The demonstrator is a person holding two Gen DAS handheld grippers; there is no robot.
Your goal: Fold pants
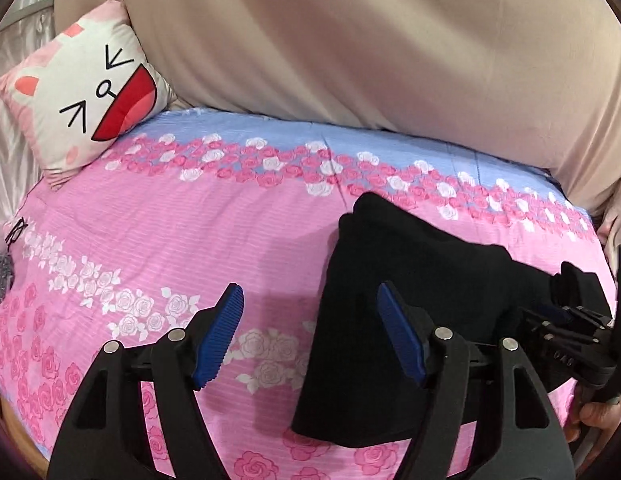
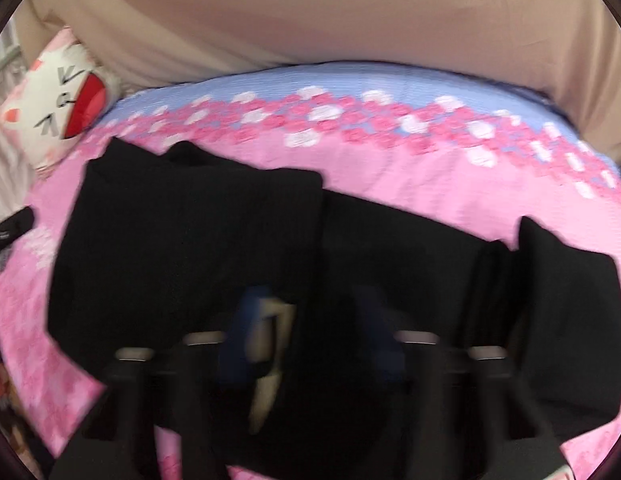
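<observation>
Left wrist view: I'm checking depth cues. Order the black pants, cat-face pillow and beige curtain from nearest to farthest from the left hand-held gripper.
1. Black pants, lying at the left hand-held gripper's right finger.
2. Cat-face pillow, far left at the bed's head.
3. Beige curtain, hanging behind the bed.

Left gripper [image 1: 310, 340]: black triangular linkage arms with round silver pivot pins behind the fingers, ribbed blue pads [image 1: 220, 334] on their inner faces. Right gripper [image 2: 310, 336] looks alike, though blurred.
</observation>
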